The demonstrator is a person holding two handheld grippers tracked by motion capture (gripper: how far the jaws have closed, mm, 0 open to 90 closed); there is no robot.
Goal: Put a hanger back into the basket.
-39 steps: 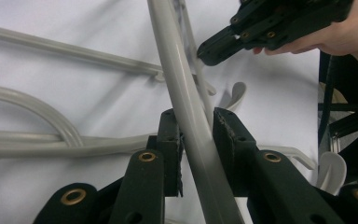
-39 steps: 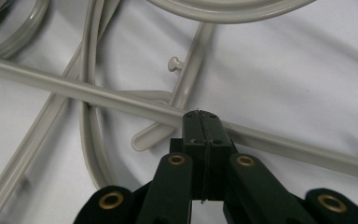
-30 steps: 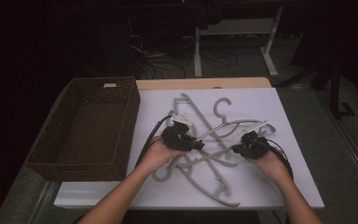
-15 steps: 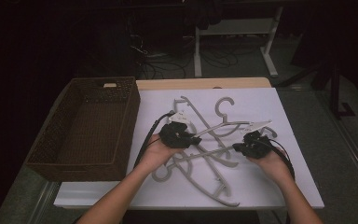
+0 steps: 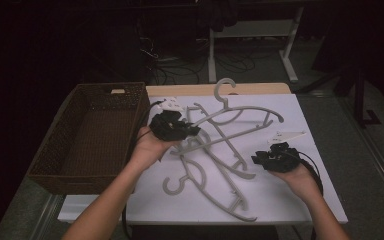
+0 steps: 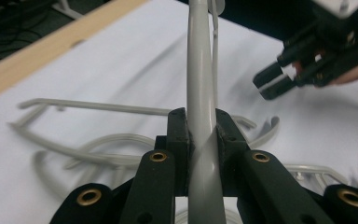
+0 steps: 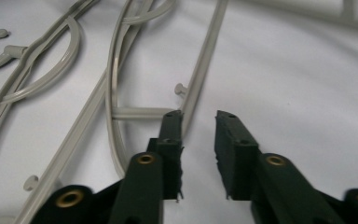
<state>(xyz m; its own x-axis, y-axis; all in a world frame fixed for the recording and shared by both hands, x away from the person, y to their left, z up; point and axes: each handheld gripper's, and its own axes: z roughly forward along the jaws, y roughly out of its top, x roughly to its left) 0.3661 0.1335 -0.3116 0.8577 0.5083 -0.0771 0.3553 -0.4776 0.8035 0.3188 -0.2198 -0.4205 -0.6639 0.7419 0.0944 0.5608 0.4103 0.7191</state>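
Our left claw clenches the bar of a grey plastic hanger raised off the white bench; our right claw, just opening, grips nothing

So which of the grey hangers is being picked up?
The top hanger, whose hook points at the table's far edge. The left gripper is shut on its arm, lifting that end; the others lie flat.

Basket at nine o'clock on the bench, hangers heaped at centre. Left claw at ten o'clock of the heap, clamped on one raised hanger. Right claw at three o'clock, apart from the heap.
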